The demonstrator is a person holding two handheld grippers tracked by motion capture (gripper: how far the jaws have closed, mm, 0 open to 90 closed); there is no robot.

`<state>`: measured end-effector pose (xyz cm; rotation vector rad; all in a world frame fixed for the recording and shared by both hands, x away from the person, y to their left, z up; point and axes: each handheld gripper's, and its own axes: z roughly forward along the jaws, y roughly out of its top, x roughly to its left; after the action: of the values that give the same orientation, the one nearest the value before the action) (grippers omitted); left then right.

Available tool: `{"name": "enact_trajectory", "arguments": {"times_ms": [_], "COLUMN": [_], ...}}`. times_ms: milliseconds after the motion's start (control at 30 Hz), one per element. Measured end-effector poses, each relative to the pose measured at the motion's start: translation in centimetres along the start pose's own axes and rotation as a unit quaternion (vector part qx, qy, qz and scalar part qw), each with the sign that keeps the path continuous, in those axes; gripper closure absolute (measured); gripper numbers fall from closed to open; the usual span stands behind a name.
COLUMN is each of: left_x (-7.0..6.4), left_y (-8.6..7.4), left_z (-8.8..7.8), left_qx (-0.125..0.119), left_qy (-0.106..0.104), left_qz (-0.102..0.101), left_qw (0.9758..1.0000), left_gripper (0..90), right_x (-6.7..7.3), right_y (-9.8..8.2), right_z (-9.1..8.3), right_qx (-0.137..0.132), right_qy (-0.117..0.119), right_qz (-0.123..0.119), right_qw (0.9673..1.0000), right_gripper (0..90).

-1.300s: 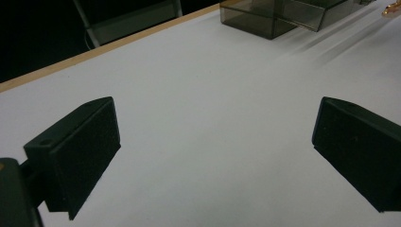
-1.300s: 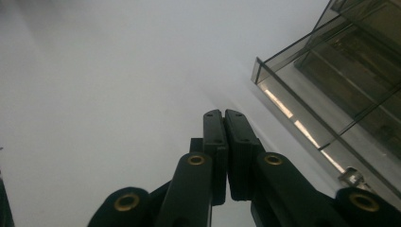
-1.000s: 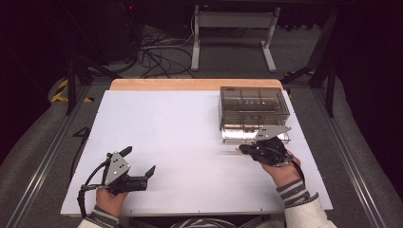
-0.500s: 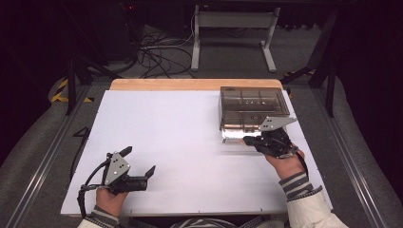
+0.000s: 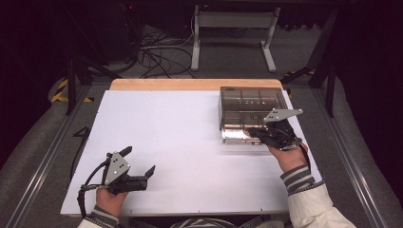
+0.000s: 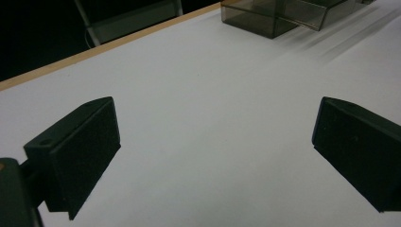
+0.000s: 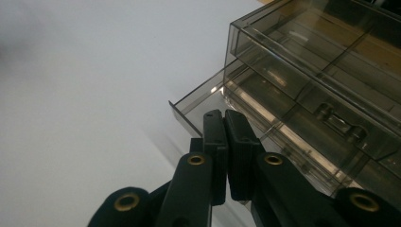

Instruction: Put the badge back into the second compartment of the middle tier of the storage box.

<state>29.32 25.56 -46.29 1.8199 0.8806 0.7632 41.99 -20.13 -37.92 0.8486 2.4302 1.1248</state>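
A white table with a wooden far edge fills the high view, set on grey floor with dark cables and a metal stand beyond it. At the table's far right sits a smoky transparent drawer organizer, its inner compartments dimly visible through the top; its lower drawer stands pulled partly out toward the person, the clear front lip projecting past the case. A person's striped, cream-sleeved right forearm reaches in from the bottom right, the hand holding the right gripper at the front edge of the organizer, its grey three-cornered plate on top. In the right gripper view the right gripper's black jaws are pressed together, their tips just at the drawer's open front; whether they pinch the lip or merely touch it cannot be told. Near the table's front left corner, well apart from the organizer, the left hand holds the left gripper low over bare table, its jaws spread wide and released, nothing between them, as the left gripper view confirms
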Motion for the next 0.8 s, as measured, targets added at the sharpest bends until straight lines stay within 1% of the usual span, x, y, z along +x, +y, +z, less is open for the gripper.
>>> {"name": "enact_trajectory", "arguments": {"times_ms": [67,500,800], "left_x": [0.0,0.0,0.0], "left_y": [0.0,0.0,0.0], "left_z": [0.0,0.0,0.0], "left_qx": [0.0,0.0,0.0], "left_qy": [0.0,0.0,0.0], "left_qz": [-0.002,0.0,0.0], "left_qw": [1.0,1.0,1.0], "left_gripper": [2.6,2.6,2.6], "right_x": [-0.2,-2.1,-3.3], "right_y": [0.0,-0.4,-0.7], "right_z": [0.0,0.8,1.6], "right_qx": [0.0,0.003,0.005], "right_qy": [-0.001,-0.026,-0.034], "right_qz": [0.001,0.031,0.053], "right_qw": [1.0,0.9992,0.998], "right_gripper": [88.4,88.4,88.4]}}
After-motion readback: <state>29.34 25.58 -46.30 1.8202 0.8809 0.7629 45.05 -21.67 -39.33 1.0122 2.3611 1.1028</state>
